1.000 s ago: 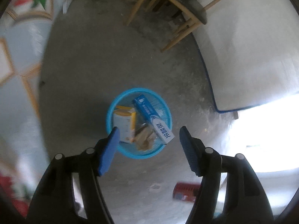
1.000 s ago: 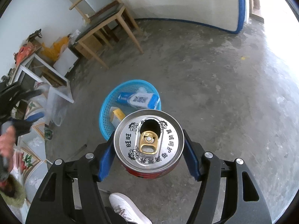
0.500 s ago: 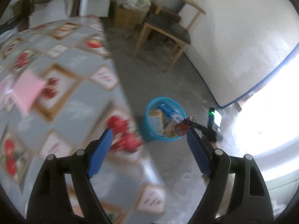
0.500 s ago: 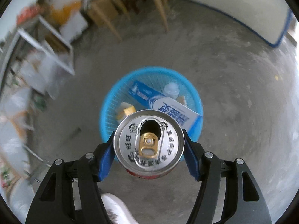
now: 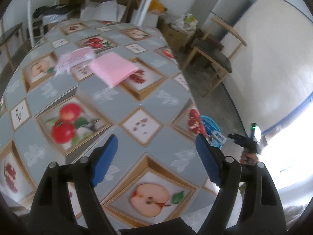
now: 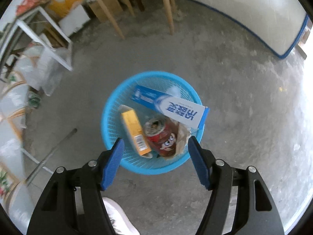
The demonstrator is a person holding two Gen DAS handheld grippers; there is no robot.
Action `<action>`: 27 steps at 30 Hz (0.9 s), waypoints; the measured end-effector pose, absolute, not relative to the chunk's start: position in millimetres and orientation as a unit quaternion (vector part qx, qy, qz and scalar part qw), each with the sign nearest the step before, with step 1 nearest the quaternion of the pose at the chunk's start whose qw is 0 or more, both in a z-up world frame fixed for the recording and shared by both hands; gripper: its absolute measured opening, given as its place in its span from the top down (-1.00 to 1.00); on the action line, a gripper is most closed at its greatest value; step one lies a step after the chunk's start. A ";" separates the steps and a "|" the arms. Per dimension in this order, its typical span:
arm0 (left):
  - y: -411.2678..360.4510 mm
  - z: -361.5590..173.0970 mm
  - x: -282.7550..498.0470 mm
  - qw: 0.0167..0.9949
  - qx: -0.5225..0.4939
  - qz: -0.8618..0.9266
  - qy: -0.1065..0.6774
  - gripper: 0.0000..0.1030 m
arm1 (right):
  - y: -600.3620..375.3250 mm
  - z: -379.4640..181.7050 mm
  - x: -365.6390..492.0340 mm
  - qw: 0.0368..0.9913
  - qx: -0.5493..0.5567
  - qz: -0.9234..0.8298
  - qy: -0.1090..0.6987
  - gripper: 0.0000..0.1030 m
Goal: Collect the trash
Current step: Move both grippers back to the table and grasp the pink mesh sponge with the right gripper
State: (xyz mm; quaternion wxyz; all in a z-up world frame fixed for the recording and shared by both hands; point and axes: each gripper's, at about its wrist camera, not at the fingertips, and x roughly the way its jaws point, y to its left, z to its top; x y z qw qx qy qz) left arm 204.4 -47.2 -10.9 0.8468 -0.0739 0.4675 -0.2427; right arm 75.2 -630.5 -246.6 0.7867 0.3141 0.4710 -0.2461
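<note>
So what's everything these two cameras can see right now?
Basket: one, blue mesh, on the concrete floor below the right gripper.
Toothpaste box: one, blue and white, leaning over the basket's rim.
Yellow carton: one, yellow, inside the basket.
Can: one, red, opened, inside the basket.
Paper scrap: one, brownish, beside the can.
Table: one, grey fruit-patterned cloth, under the left gripper.
Pink sheet: one, pink, on the table.
Pink wrapper: one, pale pink, blurred, beside the sheet.
Chair: one, wooden with dark seat, near the white wall.
Rod: one, grey, on the floor.
Shoe: one, white.
Left gripper: blue pads, open, empty.
Right gripper: blue pads, open, empty.
</note>
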 end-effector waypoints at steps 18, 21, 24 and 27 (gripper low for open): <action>84.5 -36.4 190.1 0.866 -0.149 -0.163 0.448 -0.50 | -328.1 -25.5 206.3 0.925 -0.003 0.093 0.369 -0.78; 103.0 -37.8 196.2 0.868 -0.147 -0.156 0.447 -0.50 | -250.1 -26.3 249.7 0.912 -0.095 0.152 0.369 -0.85; 117.5 -37.6 205.1 0.871 -0.141 -0.150 0.447 -0.50 | -196.7 -40.0 289.5 0.890 -0.175 0.176 0.383 -0.85; 127.4 -38.2 214.7 0.870 -0.140 -0.152 0.448 -0.50 | -164.4 -56.0 330.5 0.867 -0.206 0.193 0.410 -0.85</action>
